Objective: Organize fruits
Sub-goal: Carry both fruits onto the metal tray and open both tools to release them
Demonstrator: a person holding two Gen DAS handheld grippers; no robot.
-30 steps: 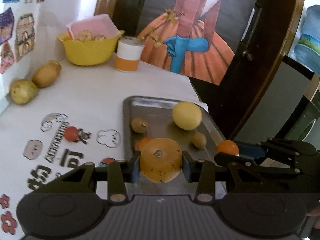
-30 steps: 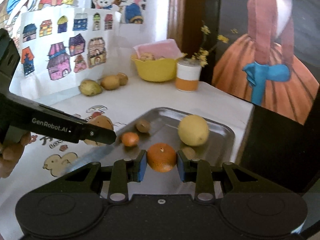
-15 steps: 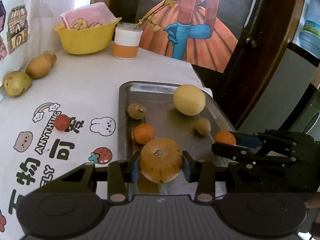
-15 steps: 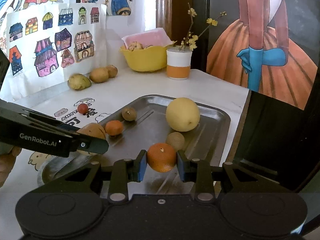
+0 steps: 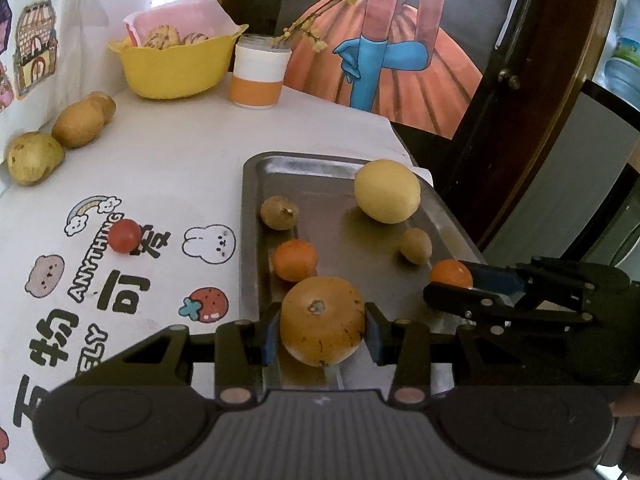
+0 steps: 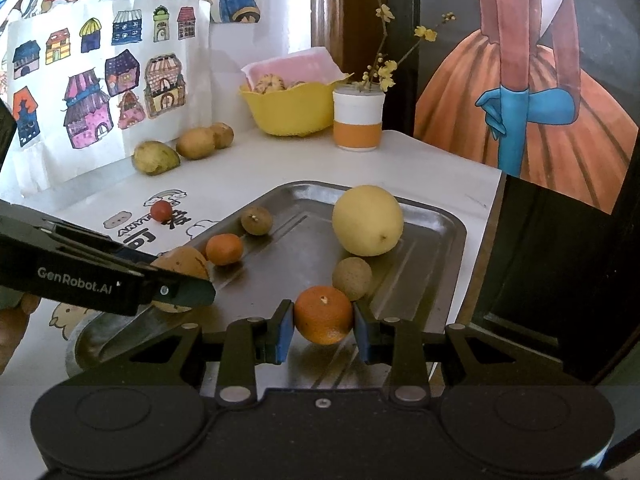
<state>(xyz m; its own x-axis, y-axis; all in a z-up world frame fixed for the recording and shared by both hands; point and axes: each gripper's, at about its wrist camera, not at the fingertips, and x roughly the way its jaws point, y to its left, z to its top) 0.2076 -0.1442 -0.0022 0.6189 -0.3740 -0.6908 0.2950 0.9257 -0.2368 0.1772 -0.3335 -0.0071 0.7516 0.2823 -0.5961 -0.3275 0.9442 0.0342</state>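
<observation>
My left gripper point(image 5: 322, 330) is shut on a large speckled orange-brown fruit point(image 5: 322, 320), held low over the near end of the metal tray point(image 5: 336, 162). In the right wrist view my right gripper point(image 6: 324, 326) is shut on a small mandarin point(image 6: 323, 314) just above the tray point(image 6: 456, 232) floor, next to a small round brown fruit point(image 6: 352, 279). Also on the tray lie a big yellow fruit point(image 5: 387, 191), another small mandarin point(image 5: 295, 260) and a brown fruit point(image 5: 279, 213). A cherry tomato point(image 5: 125, 235) sits on the printed tablecloth left of the tray.
At the back stand a yellow bowl point(image 5: 176, 68) of biscuits and a white-and-orange cup point(image 5: 260, 76) with a twig. Three potato-like pieces point(image 5: 78, 124) lie along the left wall. The table edge runs just right of the tray, beside a dark door. A hand point(image 6: 12, 328) grips the left tool.
Both grippers have come further in over the tray's near end, each still holding its fruit. The mandarin now sits close beside the small brown fruit.
</observation>
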